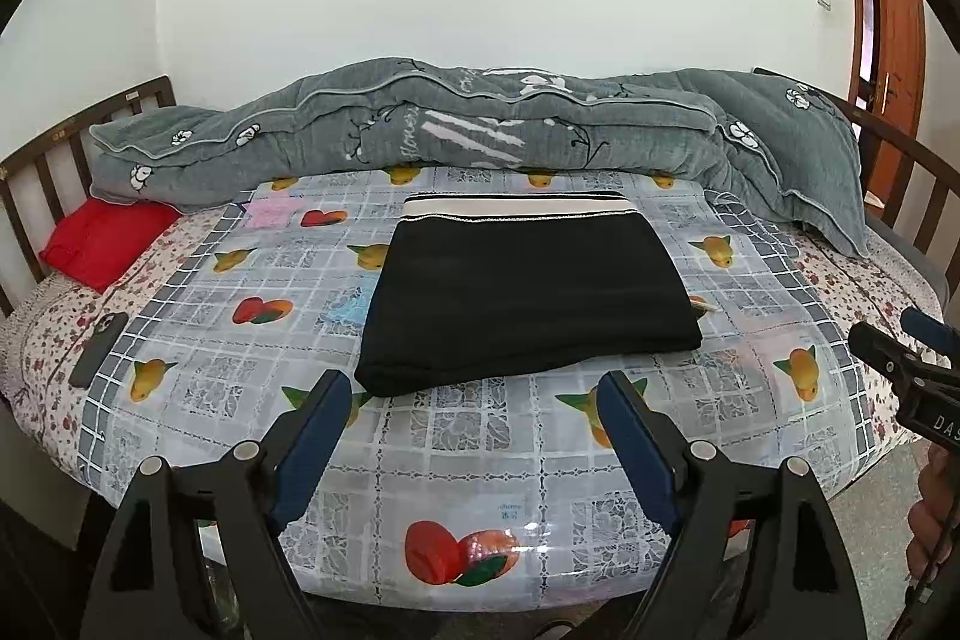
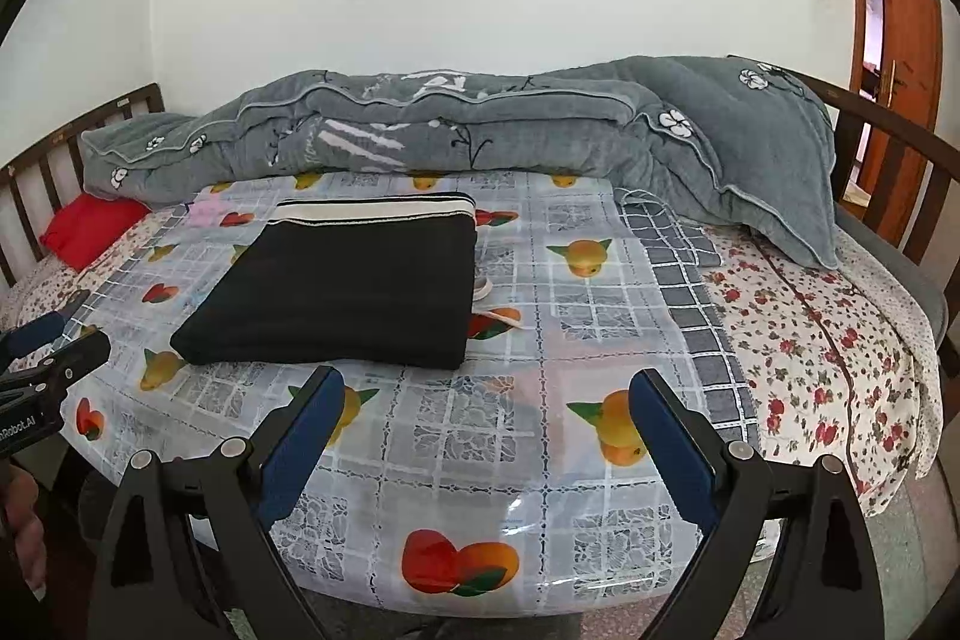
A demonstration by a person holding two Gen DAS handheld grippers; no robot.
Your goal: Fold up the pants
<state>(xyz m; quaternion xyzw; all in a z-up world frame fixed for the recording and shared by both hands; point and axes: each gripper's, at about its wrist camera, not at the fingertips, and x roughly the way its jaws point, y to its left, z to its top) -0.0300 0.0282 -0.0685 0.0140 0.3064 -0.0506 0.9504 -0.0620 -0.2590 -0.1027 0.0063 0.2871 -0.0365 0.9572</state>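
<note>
Black pants (image 1: 528, 301) lie folded into a flat rectangle on the fruit-print plastic cover (image 1: 480, 454) of the bed, their white striped waistband (image 1: 516, 207) at the far end. In the right wrist view the pants (image 2: 342, 292) sit left of centre. My left gripper (image 1: 477, 388) is open and empty, just short of the pants' near edge. My right gripper (image 2: 487, 388) is open and empty, to the right of the pants over the cover. Each gripper shows at the edge of the other's view, the right one (image 1: 900, 340) and the left one (image 2: 54, 334).
A rolled grey quilt (image 1: 480, 124) lies along the far side. A red pillow (image 1: 102, 238) and a dark phone (image 1: 99, 349) are at the left. Wooden rails (image 1: 54, 148) bound the bed at both ends. A wooden door (image 2: 900, 40) stands at the right.
</note>
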